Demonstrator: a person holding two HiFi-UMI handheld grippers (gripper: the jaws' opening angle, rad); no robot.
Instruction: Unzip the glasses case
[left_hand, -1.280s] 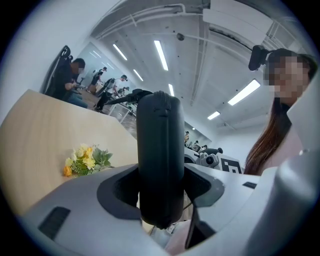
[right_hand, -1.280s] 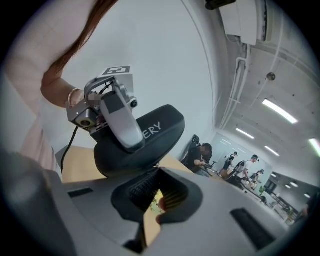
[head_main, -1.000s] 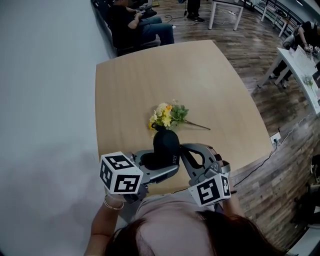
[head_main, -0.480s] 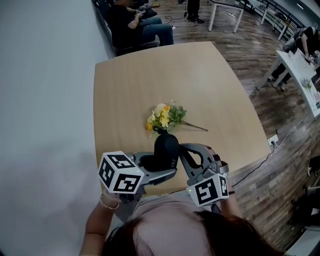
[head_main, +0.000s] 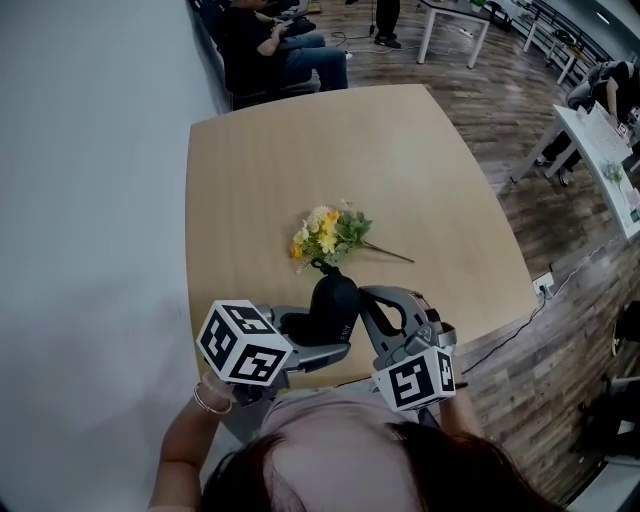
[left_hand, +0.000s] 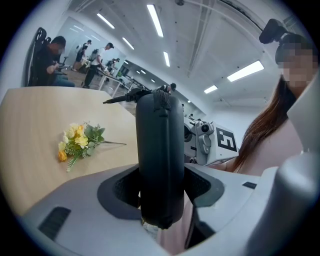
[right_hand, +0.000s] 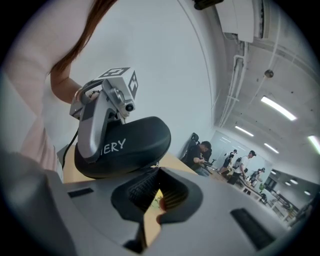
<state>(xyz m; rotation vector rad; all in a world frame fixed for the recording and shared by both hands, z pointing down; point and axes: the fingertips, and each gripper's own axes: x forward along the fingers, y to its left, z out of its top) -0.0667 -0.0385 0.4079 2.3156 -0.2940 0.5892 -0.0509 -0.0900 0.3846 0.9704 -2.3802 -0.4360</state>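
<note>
A black glasses case (head_main: 332, 300) stands upright between the jaws of my left gripper (head_main: 318, 335), which is shut on its lower part. In the left gripper view the case (left_hand: 160, 150) fills the middle and its zipper pull (left_hand: 120, 98) juts from the top, free of both grippers. My right gripper (head_main: 368, 312) sits just right of the case. In the right gripper view the case (right_hand: 125, 145) hangs up and left of the right gripper (right_hand: 159, 200). A narrow gap between its jaws shows the table, with nothing gripped.
A small bunch of yellow flowers (head_main: 325, 232) lies on the wooden table (head_main: 300, 150) just beyond the case. Both grippers hover over the table's near edge. Seated people and chairs (head_main: 270, 45) are past the far edge, with white desks (head_main: 600, 130) at the right.
The left gripper has sunk a little and tipped downward, carrying the case with it. The right gripper has stayed put.
</note>
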